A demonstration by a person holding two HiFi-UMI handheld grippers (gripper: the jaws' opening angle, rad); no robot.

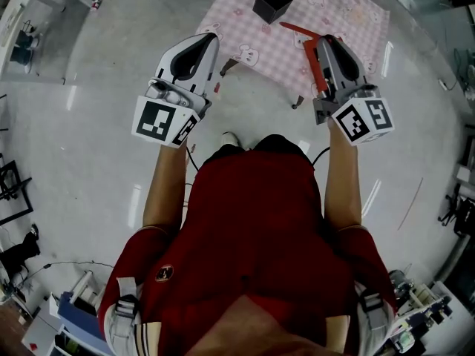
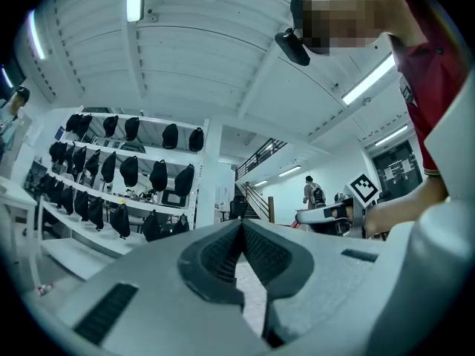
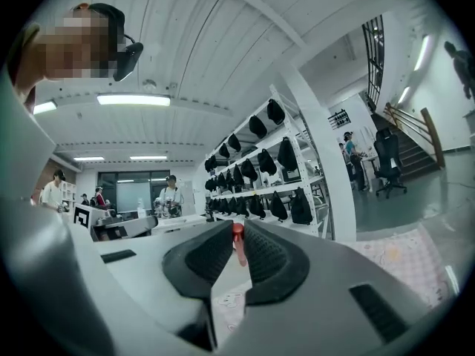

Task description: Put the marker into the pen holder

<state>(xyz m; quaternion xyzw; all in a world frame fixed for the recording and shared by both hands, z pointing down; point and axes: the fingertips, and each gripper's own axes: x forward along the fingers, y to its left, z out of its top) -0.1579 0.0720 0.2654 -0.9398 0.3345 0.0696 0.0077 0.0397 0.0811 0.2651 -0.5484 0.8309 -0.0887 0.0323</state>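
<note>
A black square pen holder point(image 1: 272, 2) stands on a pink checked cloth point(image 1: 245, 28) at the far side of the round white table point(image 1: 111, 124). My right gripper point(image 1: 323, 43) is held up, right of and nearer than the holder. It is shut on a red marker point(image 1: 297, 29) whose free end points toward the holder. In the right gripper view the marker point(image 3: 237, 245) sits upright between the dark pads. My left gripper point(image 1: 208, 39) hovers at the cloth's left edge. Its jaws meet at the tips point(image 2: 241, 225) with nothing between them.
Both gripper views look up at a white ceiling and shelves of black bags point(image 2: 119, 176). The cloth point(image 3: 401, 258) shows low on the right of the right gripper view. Several people stand far off. Equipment lies on the floor around the table.
</note>
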